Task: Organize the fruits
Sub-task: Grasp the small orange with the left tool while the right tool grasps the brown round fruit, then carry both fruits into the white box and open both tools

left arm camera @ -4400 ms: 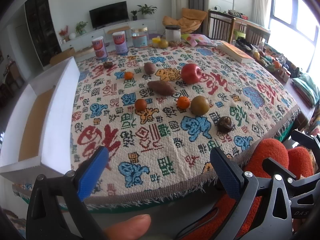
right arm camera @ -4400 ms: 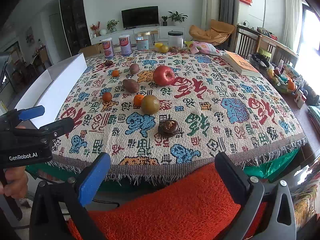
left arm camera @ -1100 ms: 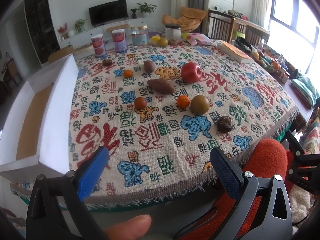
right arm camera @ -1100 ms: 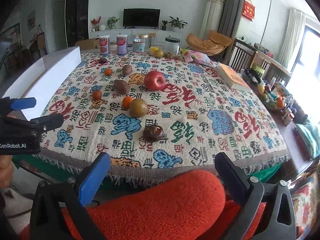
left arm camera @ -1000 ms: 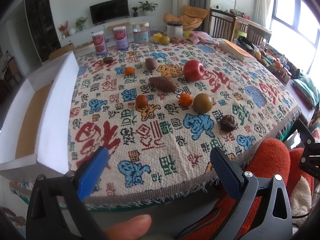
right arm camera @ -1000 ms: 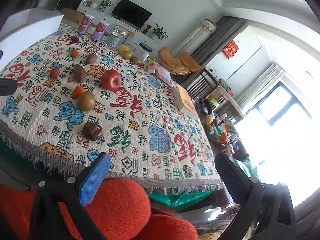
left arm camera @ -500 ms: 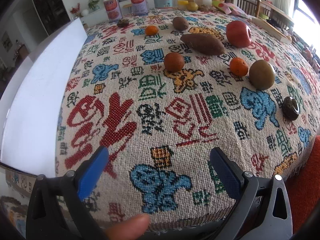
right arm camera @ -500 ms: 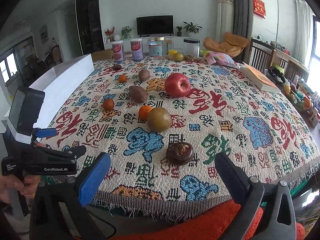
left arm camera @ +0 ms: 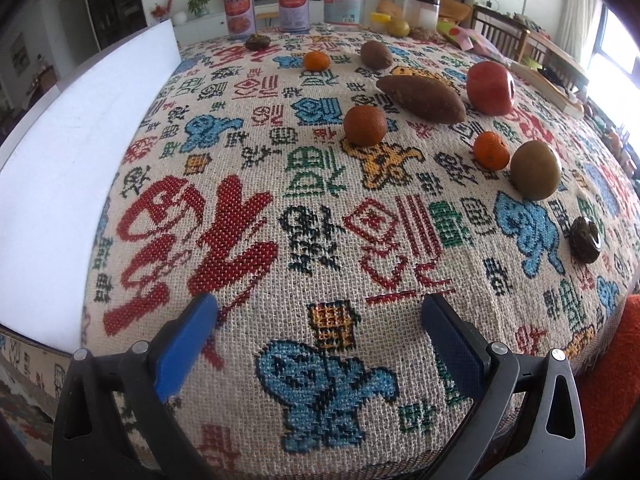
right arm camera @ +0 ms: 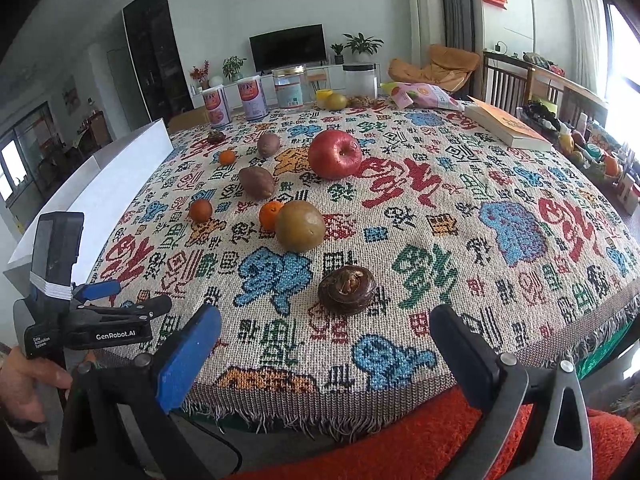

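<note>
Bench (right arm camera: pixel 520 300) under patterned woven cloth (left arm camera: pixel 320 240), scattered fruit, television (right arm camera: pixel 287 47) behind; both tongs (left arm camera: pixel 318 322) (right arm camera: pixel 324 334) wide open, empty.

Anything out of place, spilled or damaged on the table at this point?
Nothing is spilled or damaged. The only oddities: a sweet potato lies among the loose fruit, between the red apple and the small oranges, and two dark brown round items, which I cannot identify, sit apart near opposite table edges. Both grippers are open and empty.

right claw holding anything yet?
No: the right claw is open over the near table edge, with nothing between its pads, short of the dark round fruit.
</note>
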Tool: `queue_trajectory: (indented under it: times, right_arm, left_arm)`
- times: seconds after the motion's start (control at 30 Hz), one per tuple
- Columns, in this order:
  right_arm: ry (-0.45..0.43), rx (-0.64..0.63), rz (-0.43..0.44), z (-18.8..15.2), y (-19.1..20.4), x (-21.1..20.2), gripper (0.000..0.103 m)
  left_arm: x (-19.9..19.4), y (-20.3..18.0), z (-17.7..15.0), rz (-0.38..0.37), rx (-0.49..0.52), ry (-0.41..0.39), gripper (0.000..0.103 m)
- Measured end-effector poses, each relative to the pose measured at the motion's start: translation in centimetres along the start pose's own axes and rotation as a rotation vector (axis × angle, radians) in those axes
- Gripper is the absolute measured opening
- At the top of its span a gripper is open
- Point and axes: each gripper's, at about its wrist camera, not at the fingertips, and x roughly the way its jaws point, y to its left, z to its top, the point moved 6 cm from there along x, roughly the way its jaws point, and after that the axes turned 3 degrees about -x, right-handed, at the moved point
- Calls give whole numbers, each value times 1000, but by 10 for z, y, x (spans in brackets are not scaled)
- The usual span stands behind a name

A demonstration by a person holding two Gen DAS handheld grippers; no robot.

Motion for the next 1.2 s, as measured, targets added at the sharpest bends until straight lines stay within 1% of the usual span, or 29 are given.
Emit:
queue_trajectory:
  times: [0.07, 0.1, 0.2, 0.23, 0.3, 0.37, 0.4, 0.47, 0.53, 0.6, 0.67, 0.8, 0.87, 0.9, 0.93, 0.97, 1.0, 1.07, 1.1, 1.13, 1.2]
  right_arm:
    - [-4, 10, 6, 0, -2, 0, 103]
    - [-3, 18, 9, 0, -3, 0, 103]
    - [-3, 52, 20, -1, -9, -1, 103]
    - [-4, 62, 23, -2, -11, -2, 103]
    - [-6, 78, 29, -3, -13, -3, 103]
    - [-7, 84, 31, -3, -14, -4, 103]
    - [-7, 84, 31, -3, -14, -4, 103]
    - [-6, 81, 30, -3, -13, -4, 103]
    - [-6, 74, 28, -2, -12, -4, 103]
    - [-10, 69, 21, -2, -12, -5, 103]
    - [-19, 69, 18, -2, -12, -8, 103]
    - [-22, 103, 22, -4, -20, -11, 103]
    - [-14, 136, 31, -6, -27, -10, 103]
    - [-7, 152, 35, -6, -30, -8, 103]
    - [-1, 167, 37, -7, -32, -7, 103]
    - [2, 178, 40, -7, -34, -7, 103]
    - [5, 185, 43, -7, -35, -6, 103]
    - [10, 184, 39, -8, -34, -5, 103]
    - [13, 178, 35, -7, -33, -5, 103]
    - [16, 170, 31, -7, -32, -4, 103]
    - [25, 154, 29, -6, -29, -3, 103]
  left_arm:
    - [-2, 1, -2, 11, -15, -21, 103]
    - [-2, 1, -1, 13, -23, -18, 103]
    - [2, 4, 8, 1, -41, 34, 102]
    - [4, 5, 14, -23, -51, 57, 102]
    - [7, 11, 33, -100, -102, 68, 101]
    - [6, 17, 56, -153, -154, 33, 101]
    - [6, 16, 68, -169, -146, 5, 101]
    - [15, 5, 87, -165, -58, -34, 101]
    - [31, -7, 99, -143, 26, -32, 100]
    - [42, -15, 104, -163, 52, -22, 99]
    - [46, -22, 108, -181, 68, -32, 99]
    - [51, -34, 111, -177, 110, -42, 99]
    - [52, -36, 109, -168, 119, -48, 96]
    - [52, -36, 108, -170, 124, -48, 85]
    - [53, -37, 106, -168, 133, -45, 68]
    - [56, -37, 105, -170, 141, -34, 60]
    - [57, -36, 104, -168, 146, -36, 56]
    - [56, -34, 104, -171, 148, -52, 52]
    - [55, -33, 104, -174, 151, -59, 39]
    - [54, -33, 104, -182, 157, -63, 30]
    - [51, -32, 103, -199, 152, -63, 30]
